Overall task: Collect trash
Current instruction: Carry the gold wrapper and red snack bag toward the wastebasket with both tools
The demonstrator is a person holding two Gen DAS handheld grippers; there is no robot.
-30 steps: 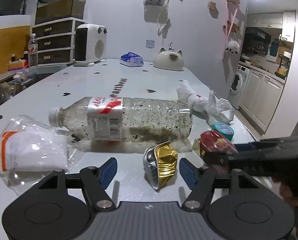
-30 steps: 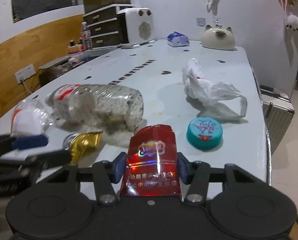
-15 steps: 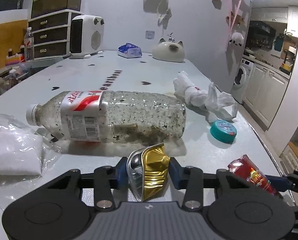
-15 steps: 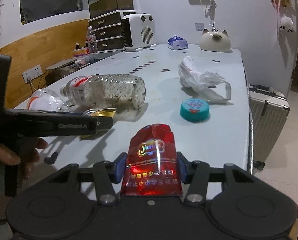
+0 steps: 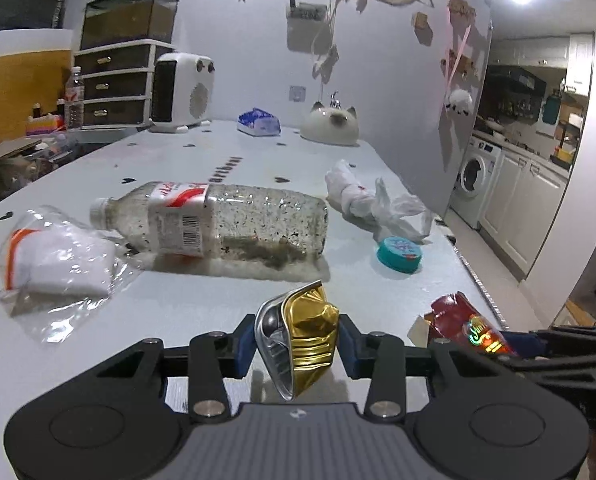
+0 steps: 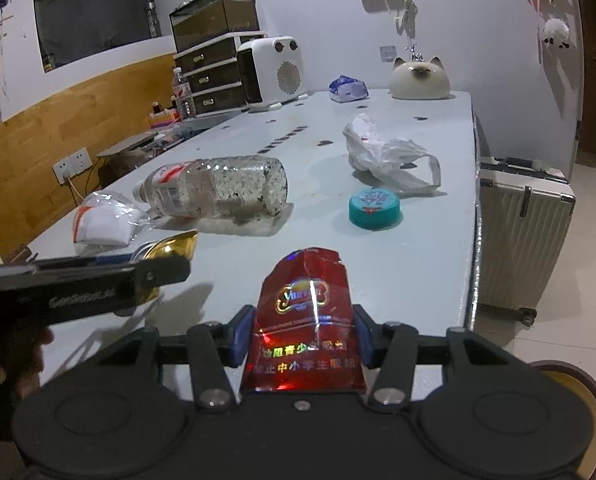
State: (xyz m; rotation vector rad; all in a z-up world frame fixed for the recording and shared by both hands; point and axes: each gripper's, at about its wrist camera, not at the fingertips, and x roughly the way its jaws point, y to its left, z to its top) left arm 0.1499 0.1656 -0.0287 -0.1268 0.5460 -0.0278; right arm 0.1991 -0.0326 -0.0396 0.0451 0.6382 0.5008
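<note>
Trash is in both grips now — the left gripper [image 5: 295, 346] is clamped on a crushed gold can [image 5: 300, 342], the right gripper [image 6: 304, 340] on a red foil wrapper [image 6: 306, 324], both lifted clear of the white table [image 6: 418, 264]. My guess is the carry-off comes next, needing a bin, which I can't see. Both tools are level, side by side at the table's near edge. Left behind: a dirty plastic bottle [image 5: 225, 224], teal lid [image 5: 398, 254], crumpled white bag [image 5: 372, 204].

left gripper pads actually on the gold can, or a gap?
Touching. In the left wrist view both blue pads of the left gripper press the sides of the crushed gold can, with no gap visible.
</note>
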